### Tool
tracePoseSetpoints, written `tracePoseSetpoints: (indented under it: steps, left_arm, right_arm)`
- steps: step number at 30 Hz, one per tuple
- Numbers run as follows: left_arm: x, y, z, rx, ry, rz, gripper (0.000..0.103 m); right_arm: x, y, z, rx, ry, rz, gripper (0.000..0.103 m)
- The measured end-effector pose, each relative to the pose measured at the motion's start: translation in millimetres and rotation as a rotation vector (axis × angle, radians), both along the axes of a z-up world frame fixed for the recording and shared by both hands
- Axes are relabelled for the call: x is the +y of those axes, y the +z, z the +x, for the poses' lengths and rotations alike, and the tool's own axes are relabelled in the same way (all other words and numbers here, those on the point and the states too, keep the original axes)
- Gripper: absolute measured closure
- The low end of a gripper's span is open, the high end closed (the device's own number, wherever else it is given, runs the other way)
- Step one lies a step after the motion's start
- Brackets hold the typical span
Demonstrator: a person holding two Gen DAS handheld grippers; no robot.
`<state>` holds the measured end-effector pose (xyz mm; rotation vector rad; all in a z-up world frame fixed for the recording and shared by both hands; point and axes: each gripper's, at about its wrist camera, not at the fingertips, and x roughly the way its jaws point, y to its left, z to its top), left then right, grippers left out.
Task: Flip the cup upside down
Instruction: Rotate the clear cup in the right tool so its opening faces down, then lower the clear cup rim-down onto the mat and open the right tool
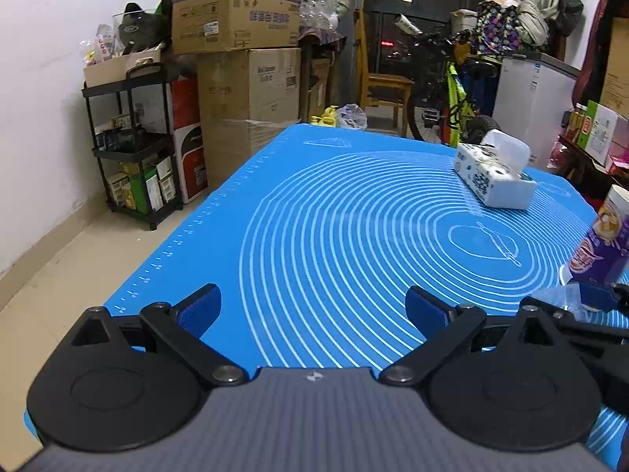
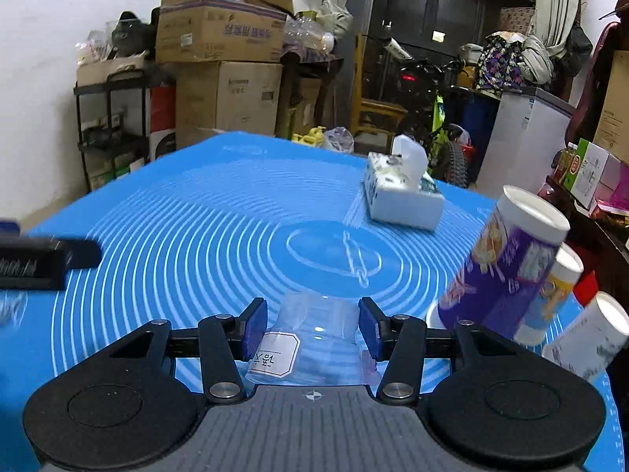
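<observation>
Grasp step: right gripper (image 2: 313, 324) w/ pads either side of clear plastic cup (image 2: 314, 338) low over blue mat (image 2: 196, 244), apparently clamped; left gripper (image 1: 313, 306) wide open, idle; next needs approx half-turn wrist roll, then set rim-down.

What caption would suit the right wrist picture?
Right claw closed on a clear plastic cup over the blue mat, with snack canisters alongside.

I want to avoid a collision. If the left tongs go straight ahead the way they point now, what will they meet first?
Probably nothing close. The left tongs are open and point over bare blue mat. The tissue box and the purple can lie off to the right of that line, though depth is hard to judge.
</observation>
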<state>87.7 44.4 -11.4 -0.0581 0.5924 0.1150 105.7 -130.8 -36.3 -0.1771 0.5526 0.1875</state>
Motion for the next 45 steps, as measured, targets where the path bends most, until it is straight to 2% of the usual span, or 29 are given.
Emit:
tracePoseSetpoints:
  steps: [19, 24, 29, 36, 45]
  left_arm:
    - [-16.4, 2.9, -13.0, 0.028, -0.039, 0.01, 0.004]
    - [-19.5, 4.2, -18.3, 0.035, -0.048, 0.007, 0.004]
    - [-27.4, 13.0, -28.8, 0.021, -0.074, 0.002, 0.004]
    - [-49.7, 19.1, -52.6, 0.038, -0.136, 0.01, 0.004]
    - [-75.4, 8.7, -92.3, 0.089, -0.198, 0.01, 0.004]
  right_arm:
    - [-18.6, -4.0, -28.8, 0.027, -0.001, 0.025, 0.049]
    - [-23.7, -0.9, -33.5, 0.027, 0.0, 0.045, 0.039]
    - [-33.8, 15.4, -49.1, 0.003, -0.008, 0.059, 0.023]
    - [-60.5, 38.1, -86.7, 0.019, -0.048, 0.08, 0.018]
    - [-87.1, 40.5, -126.3, 0.062, -0.07, 0.116, 0.018]
